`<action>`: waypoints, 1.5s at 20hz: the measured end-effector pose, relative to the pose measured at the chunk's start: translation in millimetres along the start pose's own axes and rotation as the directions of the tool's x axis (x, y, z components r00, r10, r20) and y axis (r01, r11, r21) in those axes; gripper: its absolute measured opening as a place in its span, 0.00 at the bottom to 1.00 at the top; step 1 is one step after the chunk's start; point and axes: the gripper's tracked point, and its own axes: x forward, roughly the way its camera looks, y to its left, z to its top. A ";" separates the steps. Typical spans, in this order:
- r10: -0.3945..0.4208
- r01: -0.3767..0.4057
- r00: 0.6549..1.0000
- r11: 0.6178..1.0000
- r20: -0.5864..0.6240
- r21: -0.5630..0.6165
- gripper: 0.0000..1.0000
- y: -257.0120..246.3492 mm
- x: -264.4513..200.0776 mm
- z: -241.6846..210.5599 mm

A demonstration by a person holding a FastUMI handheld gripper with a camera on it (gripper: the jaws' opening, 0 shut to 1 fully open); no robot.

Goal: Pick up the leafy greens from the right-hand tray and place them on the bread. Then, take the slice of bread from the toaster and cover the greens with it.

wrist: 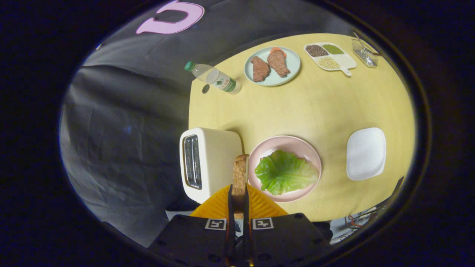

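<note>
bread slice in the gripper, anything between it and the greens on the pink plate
Nothing visible does. The gripper is shut on the bread slice, held edge-on between the toaster and the pink plate. The greens lie uncovered on the plate just beside the slice, with nothing over them.

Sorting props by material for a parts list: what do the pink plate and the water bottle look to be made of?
The pink plate looks like glazed ceramic or melamine: smooth, opaque, with a soft sheen on its rim. The water bottle looks like clear thin plastic, see-through with a green cap. The gripper is shut on the bread slice.
</note>
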 end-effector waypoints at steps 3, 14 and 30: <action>0.047 -0.047 0.999 0.999 0.021 -0.012 0.11 -20.8 18.4 -2.3; 0.054 -0.054 0.999 0.996 -0.008 -0.076 0.11 -72.6 64.2 -22.9; -0.118 0.151 0.985 0.938 0.123 -0.311 0.41 -119.9 71.7 -26.6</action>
